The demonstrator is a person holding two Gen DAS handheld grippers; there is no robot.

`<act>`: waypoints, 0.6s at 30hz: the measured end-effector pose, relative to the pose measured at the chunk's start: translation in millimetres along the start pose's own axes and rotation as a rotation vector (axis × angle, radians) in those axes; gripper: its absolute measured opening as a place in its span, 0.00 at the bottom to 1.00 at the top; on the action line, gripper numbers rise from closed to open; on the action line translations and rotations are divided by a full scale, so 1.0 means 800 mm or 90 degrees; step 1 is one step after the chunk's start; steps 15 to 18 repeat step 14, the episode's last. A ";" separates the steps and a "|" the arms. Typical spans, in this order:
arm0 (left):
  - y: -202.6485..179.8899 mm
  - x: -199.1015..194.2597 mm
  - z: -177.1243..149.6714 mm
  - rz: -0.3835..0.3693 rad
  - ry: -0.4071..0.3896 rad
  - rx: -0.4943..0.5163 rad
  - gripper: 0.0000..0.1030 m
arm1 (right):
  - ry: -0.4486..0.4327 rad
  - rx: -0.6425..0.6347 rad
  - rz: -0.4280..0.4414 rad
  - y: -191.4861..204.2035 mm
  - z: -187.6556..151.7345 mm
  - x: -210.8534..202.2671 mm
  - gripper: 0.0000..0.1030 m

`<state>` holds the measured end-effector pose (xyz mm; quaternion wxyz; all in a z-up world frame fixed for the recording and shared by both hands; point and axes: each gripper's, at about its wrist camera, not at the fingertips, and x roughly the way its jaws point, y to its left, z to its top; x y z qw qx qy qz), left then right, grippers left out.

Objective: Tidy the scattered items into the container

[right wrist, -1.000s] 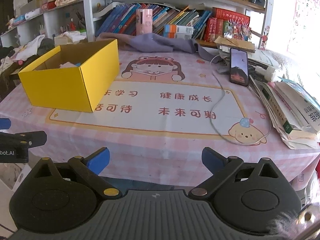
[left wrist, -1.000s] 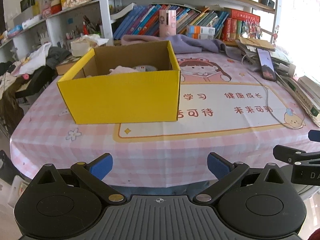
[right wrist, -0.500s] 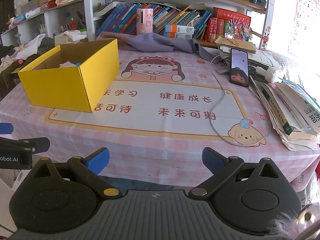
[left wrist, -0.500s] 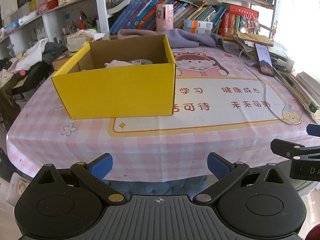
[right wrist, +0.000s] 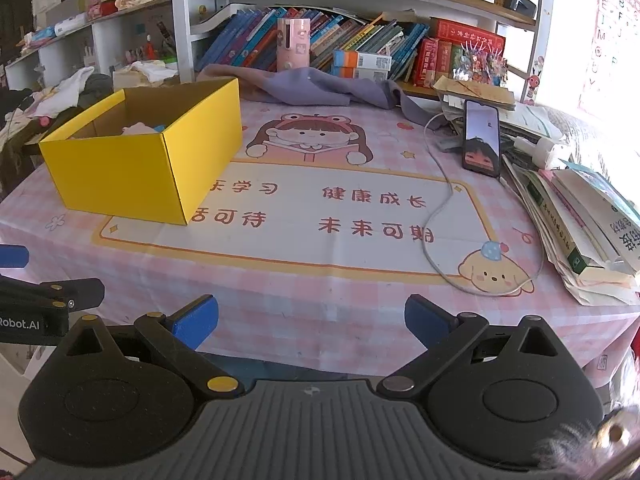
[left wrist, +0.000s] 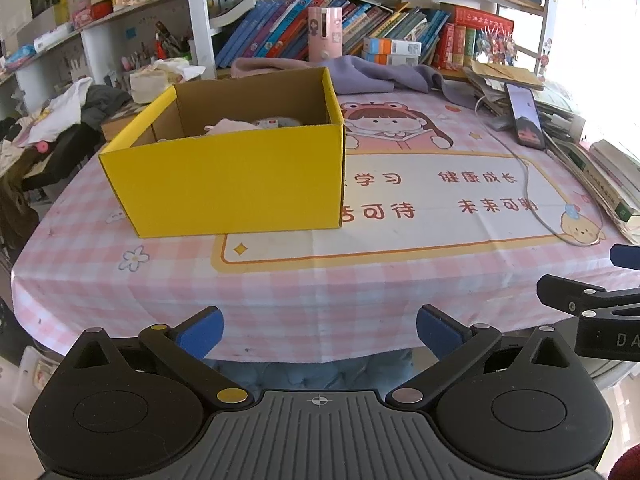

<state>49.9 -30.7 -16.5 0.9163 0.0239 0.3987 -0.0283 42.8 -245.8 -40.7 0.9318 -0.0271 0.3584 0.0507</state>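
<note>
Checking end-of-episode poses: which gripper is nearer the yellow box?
Left. The left gripper faces the yellow box almost head-on from the table's near edge; the right gripper sits further right, with the box off to its left.

My left tool: blue tips spread wide, nothing between them, hanging off the near edge of the counter.
Box: yellow, open on top, sitting left of centre on the pink checked cloth; I can see pale items inside, low at the back.
Right tool: I catch it at the right edge, only partly showing.
Phone: propped far right, cable trailing across the cloth.
</note>
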 end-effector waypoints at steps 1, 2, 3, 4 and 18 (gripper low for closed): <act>0.000 0.000 0.000 -0.001 0.000 0.000 1.00 | 0.000 0.000 0.000 0.000 0.000 0.000 0.98; -0.001 0.000 -0.001 -0.002 0.000 0.001 1.00 | 0.001 0.001 0.000 0.000 -0.001 0.000 0.98; -0.003 0.000 -0.001 -0.003 0.000 0.003 1.00 | 0.001 0.001 0.000 -0.001 -0.002 0.000 0.98; -0.004 -0.001 -0.001 -0.004 -0.001 0.005 1.00 | 0.001 0.001 -0.001 -0.001 -0.002 0.000 0.98; -0.009 -0.004 0.001 -0.014 -0.019 0.012 1.00 | 0.001 0.001 0.000 -0.002 -0.002 0.000 0.98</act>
